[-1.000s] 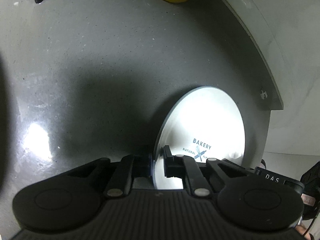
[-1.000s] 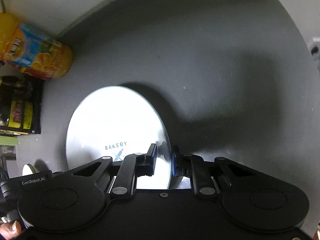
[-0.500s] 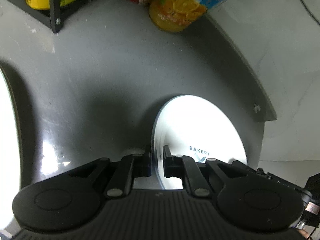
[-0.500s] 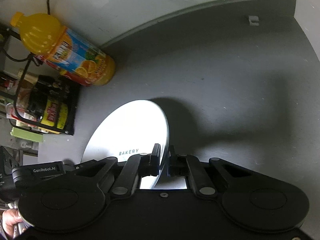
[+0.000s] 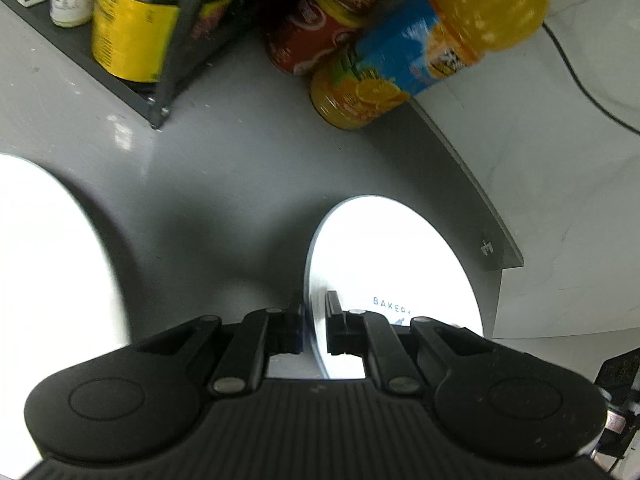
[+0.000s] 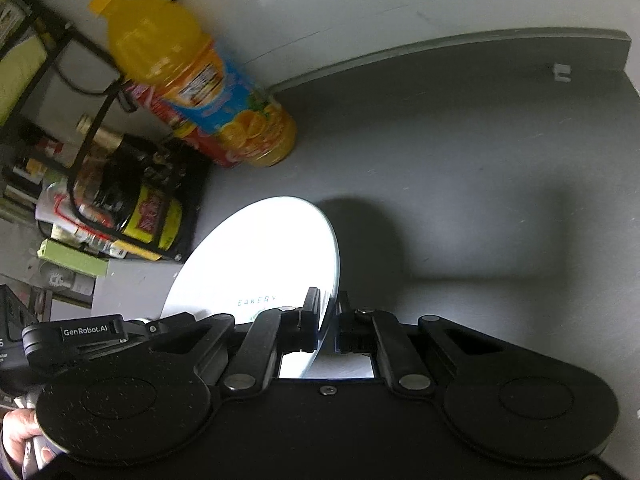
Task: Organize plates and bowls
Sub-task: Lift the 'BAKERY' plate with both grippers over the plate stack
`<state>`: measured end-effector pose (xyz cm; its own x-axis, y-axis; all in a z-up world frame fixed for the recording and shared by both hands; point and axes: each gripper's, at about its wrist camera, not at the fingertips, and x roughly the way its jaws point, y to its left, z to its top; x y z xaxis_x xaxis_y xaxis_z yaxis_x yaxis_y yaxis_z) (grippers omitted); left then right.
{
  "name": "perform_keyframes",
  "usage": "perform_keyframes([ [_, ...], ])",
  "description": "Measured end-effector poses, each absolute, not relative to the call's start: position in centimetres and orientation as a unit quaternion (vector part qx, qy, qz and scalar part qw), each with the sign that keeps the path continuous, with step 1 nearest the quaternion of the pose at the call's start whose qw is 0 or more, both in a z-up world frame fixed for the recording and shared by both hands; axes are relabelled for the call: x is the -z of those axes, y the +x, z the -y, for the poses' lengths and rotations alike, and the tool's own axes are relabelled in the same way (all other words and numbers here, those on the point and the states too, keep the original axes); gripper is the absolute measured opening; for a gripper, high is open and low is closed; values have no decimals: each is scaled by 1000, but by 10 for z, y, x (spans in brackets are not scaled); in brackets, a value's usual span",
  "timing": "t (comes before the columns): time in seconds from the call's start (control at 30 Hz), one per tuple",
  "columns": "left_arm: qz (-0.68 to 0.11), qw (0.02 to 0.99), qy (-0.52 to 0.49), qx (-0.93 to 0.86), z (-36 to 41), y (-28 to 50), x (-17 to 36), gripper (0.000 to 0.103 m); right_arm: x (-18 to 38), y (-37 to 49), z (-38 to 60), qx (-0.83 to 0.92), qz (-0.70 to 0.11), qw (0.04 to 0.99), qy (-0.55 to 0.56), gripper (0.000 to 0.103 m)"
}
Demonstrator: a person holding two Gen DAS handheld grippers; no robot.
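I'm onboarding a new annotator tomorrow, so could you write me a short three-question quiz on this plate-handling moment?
1. True or false: both grippers are clamped on the rim of the same white plate.
2. Which word is printed on that plate? A) KITCHEN B) BAKERY C) COFFEE
3. Fill in: the bottle standing by the wall holds ______-coloured drink.

Key:
1. True. The left gripper and the right gripper each pinch an edge of the plate, one from either side.
2. B.
3. Orange. It stands on the grey counter beside a red can.
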<state>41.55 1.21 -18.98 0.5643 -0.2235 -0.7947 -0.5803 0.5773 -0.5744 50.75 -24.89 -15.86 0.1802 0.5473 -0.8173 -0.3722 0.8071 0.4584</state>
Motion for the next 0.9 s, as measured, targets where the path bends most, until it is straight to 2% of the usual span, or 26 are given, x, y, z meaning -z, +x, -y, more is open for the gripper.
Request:
perform_keyframes([
  [0.9,-444,764,-447,-142,-122,294,184,7,159,419,139,-324,-574,750,54,8],
])
